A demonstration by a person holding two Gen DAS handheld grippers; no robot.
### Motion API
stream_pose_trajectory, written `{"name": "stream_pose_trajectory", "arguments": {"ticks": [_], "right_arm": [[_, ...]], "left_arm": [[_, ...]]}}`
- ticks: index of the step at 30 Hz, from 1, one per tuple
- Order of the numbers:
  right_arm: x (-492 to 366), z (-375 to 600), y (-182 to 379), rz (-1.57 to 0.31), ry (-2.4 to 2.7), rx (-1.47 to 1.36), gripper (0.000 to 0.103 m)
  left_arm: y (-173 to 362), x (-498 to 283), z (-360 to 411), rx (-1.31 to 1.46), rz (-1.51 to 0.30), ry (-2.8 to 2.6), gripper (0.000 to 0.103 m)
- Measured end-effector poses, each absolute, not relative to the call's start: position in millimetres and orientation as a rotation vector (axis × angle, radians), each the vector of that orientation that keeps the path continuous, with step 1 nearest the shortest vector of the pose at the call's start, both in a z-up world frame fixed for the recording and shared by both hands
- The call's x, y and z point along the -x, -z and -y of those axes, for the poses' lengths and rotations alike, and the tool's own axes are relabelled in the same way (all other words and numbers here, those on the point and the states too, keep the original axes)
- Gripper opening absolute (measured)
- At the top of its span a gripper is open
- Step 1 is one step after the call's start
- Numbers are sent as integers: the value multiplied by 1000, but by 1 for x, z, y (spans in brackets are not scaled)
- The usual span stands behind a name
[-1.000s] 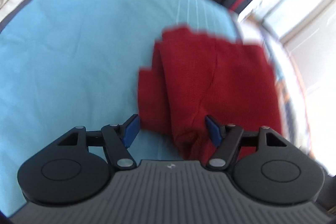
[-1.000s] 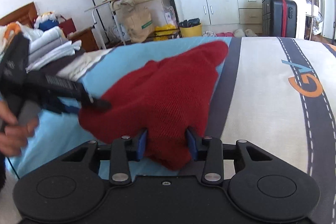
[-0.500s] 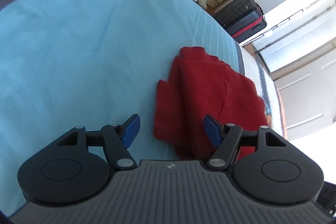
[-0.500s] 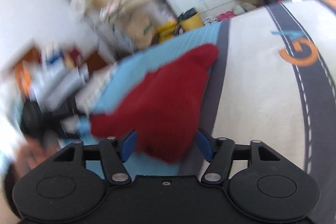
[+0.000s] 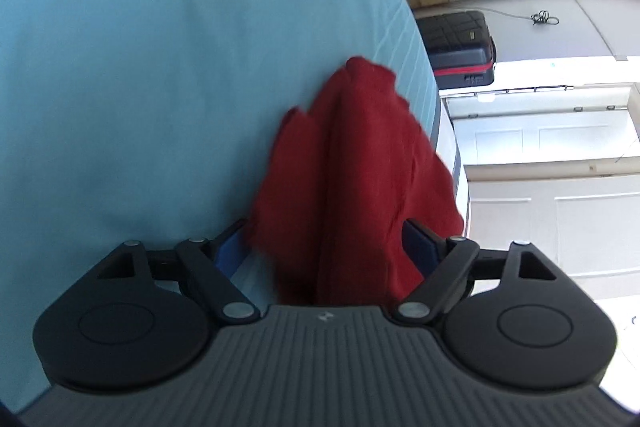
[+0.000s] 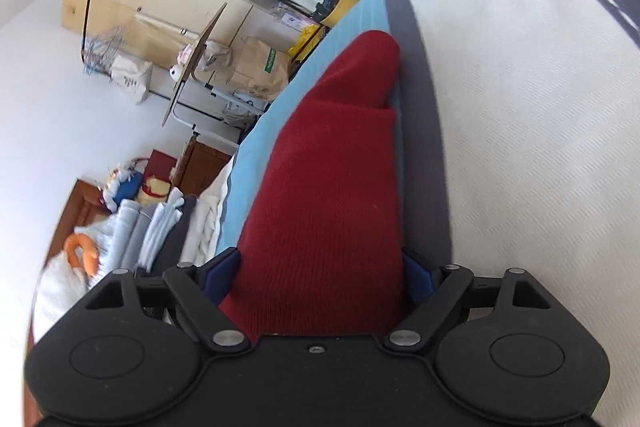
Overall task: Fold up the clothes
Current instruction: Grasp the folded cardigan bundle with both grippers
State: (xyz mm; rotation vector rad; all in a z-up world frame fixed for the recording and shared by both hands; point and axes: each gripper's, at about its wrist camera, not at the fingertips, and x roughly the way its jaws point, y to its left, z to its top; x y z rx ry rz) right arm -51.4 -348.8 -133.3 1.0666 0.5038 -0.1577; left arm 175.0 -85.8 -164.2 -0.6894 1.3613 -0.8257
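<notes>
Red knit fabric fills the middle of both wrist views: one red garment [image 5: 360, 187], already doubled into layers, lies on a light blue bedsheet [image 5: 140, 67]. In the left wrist view, the left gripper [image 5: 328, 247] sits at bottom centre with its blue-padded fingers [image 5: 230, 251] spread apart, the cloth bunched between them but not pinched. A black suitcase [image 5: 456, 47] stands at upper right. In the right wrist view, the right gripper [image 6: 320, 275] also has its fingers wide, either side of the thick red fold, with no squeeze visible; whether the pads touch the cloth I cannot tell. At lower left a stack of folded laundry [image 6: 152, 227] rests, and a brown paper bag [image 6: 256, 71] sits left of centre, higher up. Likely trouble: with both grips loose, the layers could slide or spring apart as the tools pull away, undoing the fold; a pad snagging the knit could drag an edge askew. The garment also lies near the sheet's striped border, so a careless tug could shift it off line. Count: one red garment, two grippers, one suitcase, one paper bag, one laundry stack.
</notes>
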Motion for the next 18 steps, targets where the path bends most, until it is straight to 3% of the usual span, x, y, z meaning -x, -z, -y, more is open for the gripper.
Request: {"name": "stream_pose_trajectory", "arguments": {"ticks": [1, 3, 4, 7, 11, 13, 18], "right_arm": [[46, 347, 130, -510, 166, -1026, 76], [50, 346, 124, -507, 179, -960, 64], [55, 345, 121, -502, 184, -945, 58], [66, 342, 111, -494, 199, -985, 54], [86, 340, 101, -488, 177, -1084, 55], [92, 341, 103, -513, 212, -1098, 61], [105, 332, 122, -530, 275, -1121, 76]], "left_arm": [[162, -175, 94, 663, -1332, 850, 77], [155, -169, 112, 544, -1256, 896, 48], [150, -165, 118, 483, -1221, 910, 44], [136, -154, 123, 418, -1163, 938, 35], [116, -139, 114, 390, -1156, 1025, 34], [119, -136, 114, 342, -1211, 1030, 37], [139, -140, 125, 329, -1343, 982, 66]]}}
